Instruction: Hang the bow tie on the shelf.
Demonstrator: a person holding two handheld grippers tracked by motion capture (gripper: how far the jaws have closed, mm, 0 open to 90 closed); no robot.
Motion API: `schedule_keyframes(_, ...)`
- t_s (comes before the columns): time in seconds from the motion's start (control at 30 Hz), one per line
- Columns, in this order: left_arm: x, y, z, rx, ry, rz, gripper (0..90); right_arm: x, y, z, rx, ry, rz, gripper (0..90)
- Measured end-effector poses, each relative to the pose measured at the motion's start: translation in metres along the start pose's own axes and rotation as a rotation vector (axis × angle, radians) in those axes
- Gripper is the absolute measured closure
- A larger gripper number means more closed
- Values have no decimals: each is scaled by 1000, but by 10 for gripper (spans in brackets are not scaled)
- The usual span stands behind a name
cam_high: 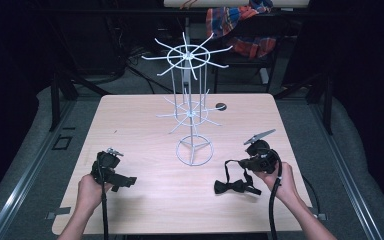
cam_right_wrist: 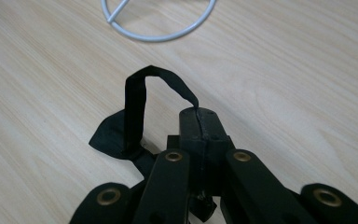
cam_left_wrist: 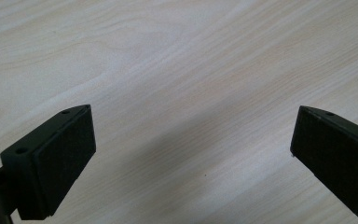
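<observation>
— Two grippers on my screens. Starting at the left: what do you have?

— I see the left gripper (cam_high: 114, 176) low over the desk (cam_high: 145, 200) near its front left corner, held in the person's left hand (cam_high: 87, 190). In the left gripper view its fingers (cam_left_wrist: 58, 161) stand released, well apart, with bare wood grain between them and nothing held.

— And the middle?

— I have a white wire display stand (cam_high: 191, 107) upright on the desk, two tiers of spoke arms above a ring base (cam_high: 194, 150). A small dark round spot (cam_high: 221, 106) lies on the desk just behind and right of it.

— The bow tie?

— I see the black bow tie (cam_high: 230, 187) lying on the desk front right of the ring base, just beside the right gripper (cam_high: 257, 161). Its strap (cam_right_wrist: 140, 93) arches up from the bow and runs into that gripper's fingers (cam_right_wrist: 189, 122), which are clenched on the strap end. The right hand (cam_high: 280, 180) holds the gripper.

— Behind the desk?

— I see a plaid cloth (cam_high: 240, 22) draped at the back.
</observation>
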State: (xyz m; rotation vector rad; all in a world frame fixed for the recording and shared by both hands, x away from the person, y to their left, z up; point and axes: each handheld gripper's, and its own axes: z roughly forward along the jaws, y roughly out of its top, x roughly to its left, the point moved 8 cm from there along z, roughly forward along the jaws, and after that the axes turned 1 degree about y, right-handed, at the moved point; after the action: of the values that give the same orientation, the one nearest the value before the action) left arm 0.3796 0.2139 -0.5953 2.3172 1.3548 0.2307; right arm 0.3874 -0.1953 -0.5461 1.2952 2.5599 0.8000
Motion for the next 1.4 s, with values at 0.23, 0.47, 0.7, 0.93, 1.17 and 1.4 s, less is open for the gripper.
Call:
schedule_keyframes(0.23, 0, 0, 0, -1, -1, 1, 1, 2, 8, -11, -51, -13, -21, 900)
schedule_keyframes(0.47, 0, 0, 1, 4, -2, -3, 1, 2, 13, -20, -83, -29, -30, 900)
schedule_keyframes(0.7, 0, 0, 2, 2, -4, -2, 1, 0, 18, -28, -111, -44, -40, 900)
schedule_keyframes(0.93, 0, 0, 2, 3, -3, -1, 1, -2, 23, -30, -129, -53, -40, 900)
schedule_keyframes(1.17, 0, -1, 2, 11, -3, -4, 2, -4, 30, -35, -145, -70, -55, 900)
schedule_keyframes(1.4, 0, -1, 3, 8, -6, -3, 1, -7, 31, -41, -155, -71, -46, 900)
